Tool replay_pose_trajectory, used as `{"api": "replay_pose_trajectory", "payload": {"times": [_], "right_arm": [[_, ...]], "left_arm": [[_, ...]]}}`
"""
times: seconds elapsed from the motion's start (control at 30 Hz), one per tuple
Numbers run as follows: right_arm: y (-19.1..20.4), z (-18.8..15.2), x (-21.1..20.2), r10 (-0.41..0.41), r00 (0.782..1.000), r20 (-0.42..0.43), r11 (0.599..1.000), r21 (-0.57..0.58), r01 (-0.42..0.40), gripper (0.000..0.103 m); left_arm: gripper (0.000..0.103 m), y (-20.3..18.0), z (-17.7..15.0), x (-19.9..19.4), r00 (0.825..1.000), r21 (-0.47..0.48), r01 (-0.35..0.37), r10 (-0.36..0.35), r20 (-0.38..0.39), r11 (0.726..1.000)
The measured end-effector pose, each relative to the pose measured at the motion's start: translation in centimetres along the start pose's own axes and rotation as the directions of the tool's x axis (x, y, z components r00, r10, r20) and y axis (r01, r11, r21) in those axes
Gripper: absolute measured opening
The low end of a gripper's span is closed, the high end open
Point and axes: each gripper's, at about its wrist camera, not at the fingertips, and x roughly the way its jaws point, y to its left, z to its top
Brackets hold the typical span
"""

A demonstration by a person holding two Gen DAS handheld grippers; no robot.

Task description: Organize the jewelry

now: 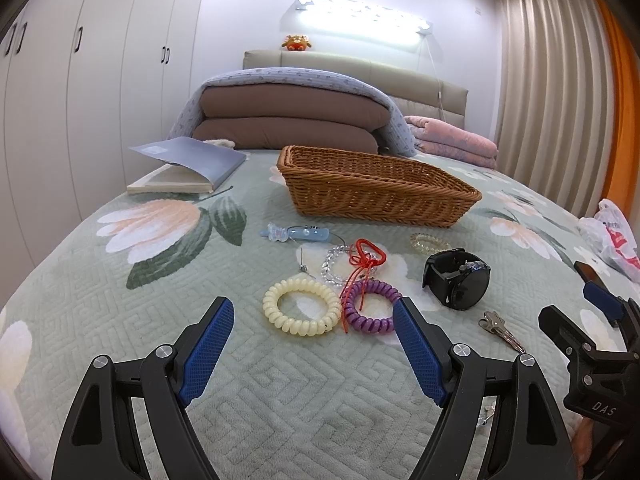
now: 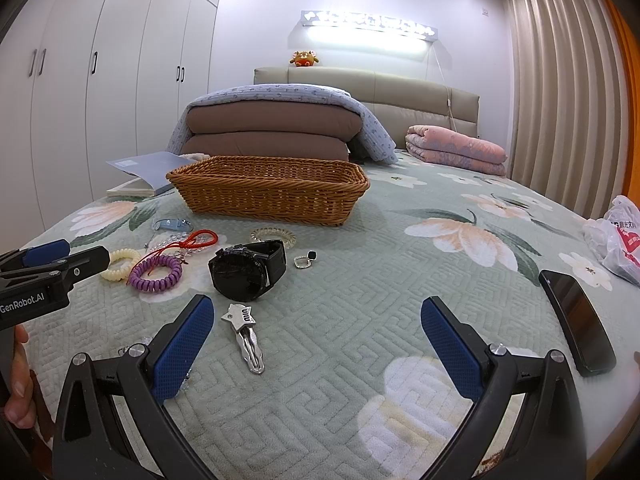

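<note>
A wicker basket (image 1: 376,190) (image 2: 268,190) stands on the bed behind a scatter of jewelry. A cream coil bracelet (image 1: 302,306) (image 2: 120,264), a purple coil bracelet (image 1: 372,306) (image 2: 156,274), a red cord (image 1: 366,258) (image 2: 192,242), a clear bead bracelet (image 1: 332,266), a black watch (image 1: 460,280) (image 2: 248,266), a silver clip (image 1: 502,330) (image 2: 248,334), a clear coil (image 1: 430,242) (image 2: 274,236), a blue clip (image 1: 296,234) and a small pendant (image 2: 306,259) lie there. My left gripper (image 1: 314,334) is open just before the coils. My right gripper (image 2: 316,330) is open, empty, right of the silver clip.
An open book (image 1: 188,168) (image 2: 140,176) lies left of the basket. A black phone (image 2: 576,320) and a plastic bag (image 2: 616,240) lie at the right. Folded quilts (image 1: 292,120) and a pink blanket (image 2: 456,150) are stacked by the headboard.
</note>
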Motion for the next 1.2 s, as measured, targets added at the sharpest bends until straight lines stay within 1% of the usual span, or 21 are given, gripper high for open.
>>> {"api": "replay_pose_trajectory", "payload": {"times": [0.77, 0.9, 0.97, 1.03, 1.07, 1.1, 1.13, 1.2], "right_arm": [[-0.1, 0.0, -0.1, 0.003, 1.000, 0.000, 1.000, 0.001, -0.003, 0.103], [0.0, 0.1, -0.5, 0.018, 1.000, 0.001, 1.000, -0.016, -0.018, 0.103], [-0.2, 0.1, -0.8, 0.042, 0.999, -0.008, 0.999, -0.020, -0.042, 0.103], [-0.5, 0.0, -1.0, 0.085, 0.996, -0.019, 0.996, -0.007, -0.085, 0.099], [-0.6, -0.1, -1.0, 0.105, 0.994, -0.030, 0.994, 0.001, -0.105, 0.097], [-0.7, -0.2, -0.9, 0.121, 0.992, -0.045, 0.993, 0.006, -0.121, 0.092], [-0.7, -0.2, -0.6, 0.128, 0.990, -0.066, 0.992, 0.006, -0.128, 0.089], [-0.4, -0.2, -0.1, 0.141, 0.985, -0.101, 0.990, -0.001, -0.142, 0.086]], "left_arm": [[0.083, 0.0, 0.2, -0.1, 1.000, 0.004, 0.003, -0.003, 0.001, 1.000], [0.083, 0.0, 0.3, -0.5, 0.999, 0.013, 0.040, -0.040, -0.001, 0.999], [0.083, -0.3, 0.2, -0.8, 0.998, 0.020, 0.065, -0.065, 0.000, 0.998], [0.083, -0.5, -0.4, -0.8, 0.993, 0.024, 0.112, -0.111, -0.037, 0.993], [0.083, -0.7, -0.8, -1.0, 0.990, 0.016, 0.142, -0.142, -0.001, 0.990], [0.083, -0.9, -1.1, -1.0, 0.987, 0.023, 0.157, -0.157, -0.018, 0.987], [0.082, -1.2, -1.4, -1.2, 0.985, 0.031, 0.172, -0.172, 0.014, 0.985], [0.082, -1.8, -1.5, -1.5, 0.984, 0.063, 0.176, -0.176, -0.008, 0.982]]}}
